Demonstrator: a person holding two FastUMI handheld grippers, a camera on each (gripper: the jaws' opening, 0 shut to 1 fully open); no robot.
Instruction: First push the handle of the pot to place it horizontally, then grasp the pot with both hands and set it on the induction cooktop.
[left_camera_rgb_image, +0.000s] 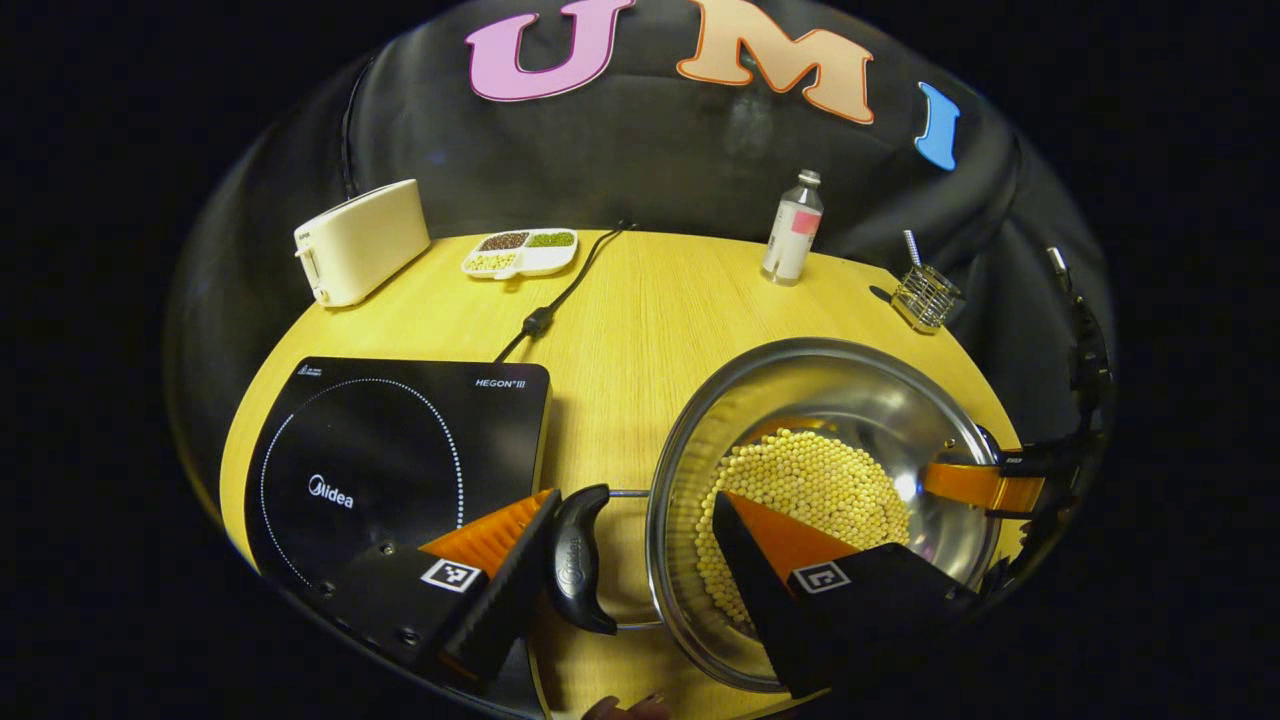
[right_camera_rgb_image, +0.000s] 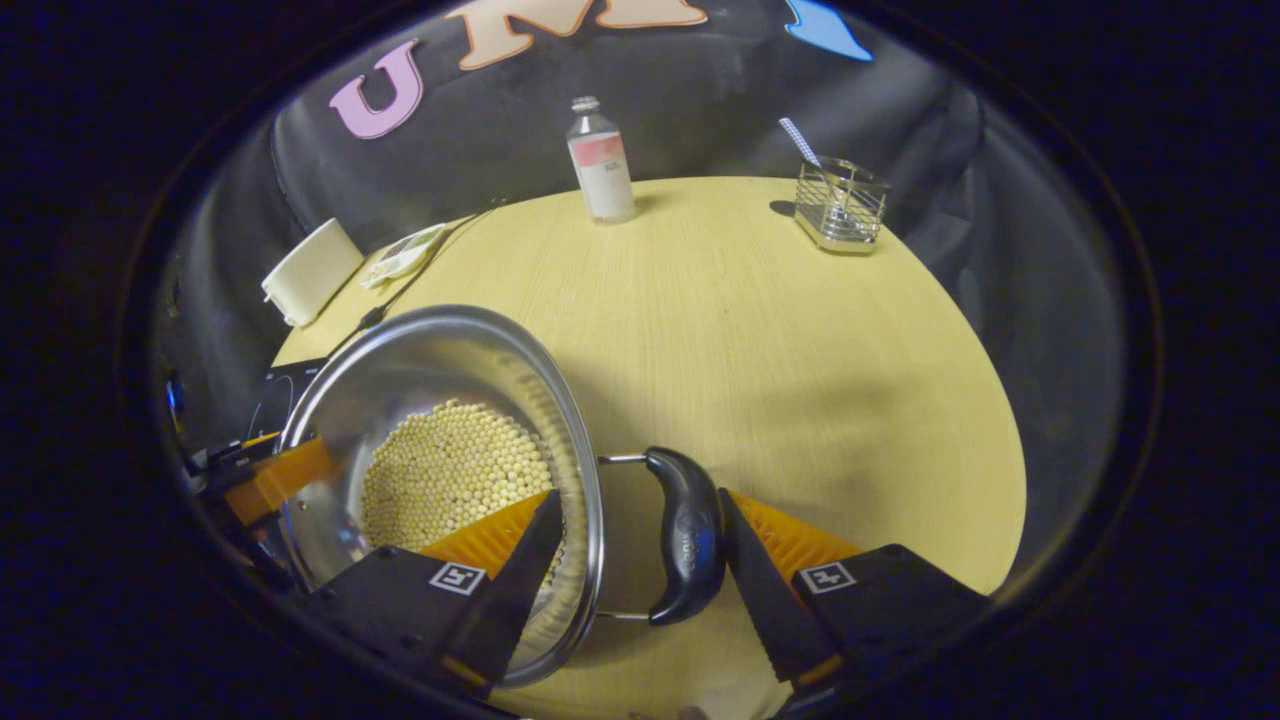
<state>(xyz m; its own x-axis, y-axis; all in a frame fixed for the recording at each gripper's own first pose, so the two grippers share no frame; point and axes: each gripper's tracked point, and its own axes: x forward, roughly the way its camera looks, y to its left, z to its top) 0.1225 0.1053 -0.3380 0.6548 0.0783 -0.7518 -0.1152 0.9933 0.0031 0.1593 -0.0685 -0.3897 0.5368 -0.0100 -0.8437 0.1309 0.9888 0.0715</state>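
Right now my left hand-held gripper (left_camera_rgb_image: 632, 545) sits at the pot (left_camera_rgb_image: 830, 400), its fingers apart: one finger (left_camera_rgb_image: 500, 535) lies outside the pot's near handle (left_camera_rgb_image: 580, 560), the other (left_camera_rgb_image: 770, 535) reaches inside the bowl, over the yellow beans (left_camera_rgb_image: 820, 480). The handle and a stretch of the rim lie between the two fingers; I cannot tell whether either finger presses on them. The pot stands on the counter (left_camera_rgb_image: 640, 320), just beside the black cooktop (left_camera_rgb_image: 390, 450), which lies to its left in the left gripper view. At the pot's far side I see my other gripper's finger reaching over the rim.

In the right gripper view my right hand-held gripper (right_camera_rgb_image: 640, 545) straddles the opposite handle (right_camera_rgb_image: 688, 535) the same way, fingers apart: one inside the pot (right_camera_rgb_image: 440, 370) above the beans (right_camera_rgb_image: 450, 475), one outside, close against the handle. Whether it squeezes, I cannot tell. Both handles stick out level from the rim.

Farther back on the counter (right_camera_rgb_image: 760, 330) stand a cream toaster (left_camera_rgb_image: 360, 240), a divided dish of grains (left_camera_rgb_image: 520, 252), a bottle (left_camera_rgb_image: 793, 225) and a wire holder (left_camera_rgb_image: 925, 295). A black cord (left_camera_rgb_image: 560, 295) runs from the cooktop toward the back wall.
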